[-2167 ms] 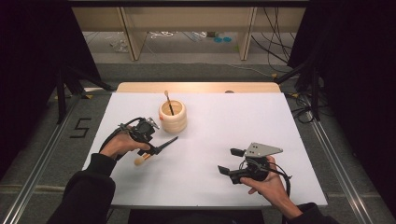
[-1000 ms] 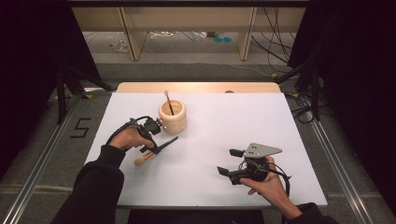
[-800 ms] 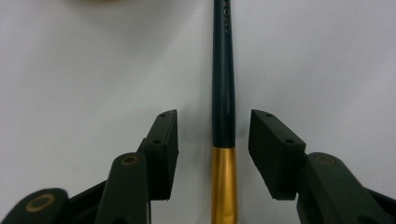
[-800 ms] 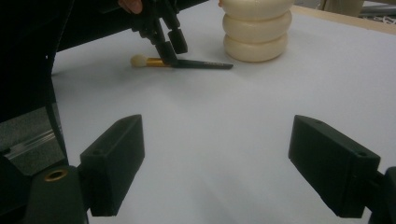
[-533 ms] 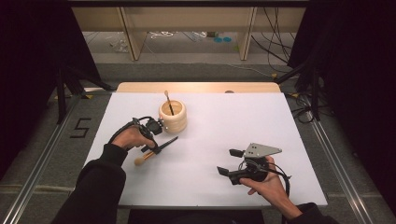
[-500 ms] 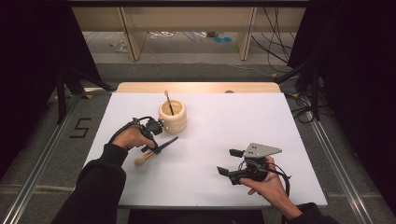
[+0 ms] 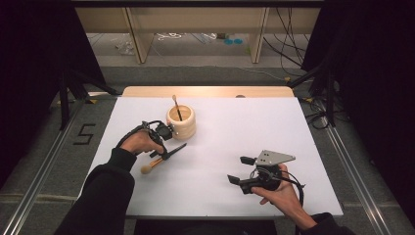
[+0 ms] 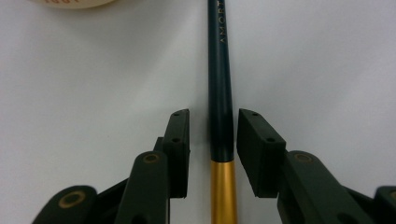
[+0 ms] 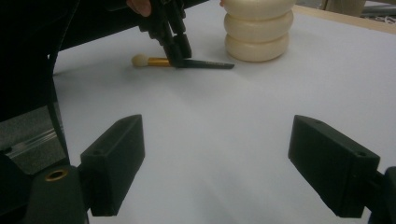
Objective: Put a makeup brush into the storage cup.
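Brush between the left jaws, lying on the table

Brush [image 8: 220, 93] count: two. One lies flat on the white table [image 7: 293, 127], and a second brush [image 7: 176, 108] stands tilted in the single wooden pot [image 7: 181, 122]. There are two grippers, one in each hand.

The lying brush has a dark handle, a gold ferrule and a pale round head. In the high view its long axis runs on a slant: the head [image 7: 146, 169] points toward the person's near left, the dark handle tip toward the far right, ending just short of the pot. It lies near the pot's base, on the near-left side of it.

The left gripper [image 8: 212, 154] is lowered over the brush, straddling it where the dark handle meets the gold ferrule. Its jaws stand partly closed, one on each side of the shaft, with a thin gap showing on both sides, so they do not yet clamp it.

The right gripper [image 9: 233, 163] is held at the near right of the table, well apart from brush and pot. Its jaws are spread wide with nothing between them.
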`<state>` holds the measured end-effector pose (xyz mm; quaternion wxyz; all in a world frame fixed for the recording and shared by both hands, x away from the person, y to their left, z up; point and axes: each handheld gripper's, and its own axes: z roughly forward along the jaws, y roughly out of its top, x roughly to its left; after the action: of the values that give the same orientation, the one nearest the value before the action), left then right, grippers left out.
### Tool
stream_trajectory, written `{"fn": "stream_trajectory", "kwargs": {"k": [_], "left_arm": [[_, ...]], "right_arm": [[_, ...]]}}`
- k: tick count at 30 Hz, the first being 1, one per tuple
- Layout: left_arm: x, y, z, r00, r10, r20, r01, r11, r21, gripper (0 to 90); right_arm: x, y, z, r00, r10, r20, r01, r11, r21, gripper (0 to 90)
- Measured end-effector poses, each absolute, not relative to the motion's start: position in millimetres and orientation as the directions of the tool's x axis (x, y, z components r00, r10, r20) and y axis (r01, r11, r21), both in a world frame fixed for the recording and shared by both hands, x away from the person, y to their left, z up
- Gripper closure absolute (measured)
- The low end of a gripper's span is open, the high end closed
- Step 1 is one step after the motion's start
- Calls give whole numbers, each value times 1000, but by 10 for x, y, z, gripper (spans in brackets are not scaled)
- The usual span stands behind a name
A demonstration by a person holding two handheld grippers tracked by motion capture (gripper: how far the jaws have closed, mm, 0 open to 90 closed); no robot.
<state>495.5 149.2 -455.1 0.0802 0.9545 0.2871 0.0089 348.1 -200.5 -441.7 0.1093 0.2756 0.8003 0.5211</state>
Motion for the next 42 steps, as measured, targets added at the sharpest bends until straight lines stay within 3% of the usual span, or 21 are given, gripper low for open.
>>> {"fn": "stream_trajectory", "kwargs": {"k": [25, 42], "left_arm": [[4993, 1441, -4571, 835, 550, -4, 548, -831, 96, 774], [4938, 1498, -4462, 853, 521, -30, 519, -841, 152, 782]], "right_arm": [[3467, -2013, -4405, -824, 557, 108, 341, 334, 879, 194], [3471, -1999, -4413, -829, 548, 113, 337, 327, 883, 194]]}}
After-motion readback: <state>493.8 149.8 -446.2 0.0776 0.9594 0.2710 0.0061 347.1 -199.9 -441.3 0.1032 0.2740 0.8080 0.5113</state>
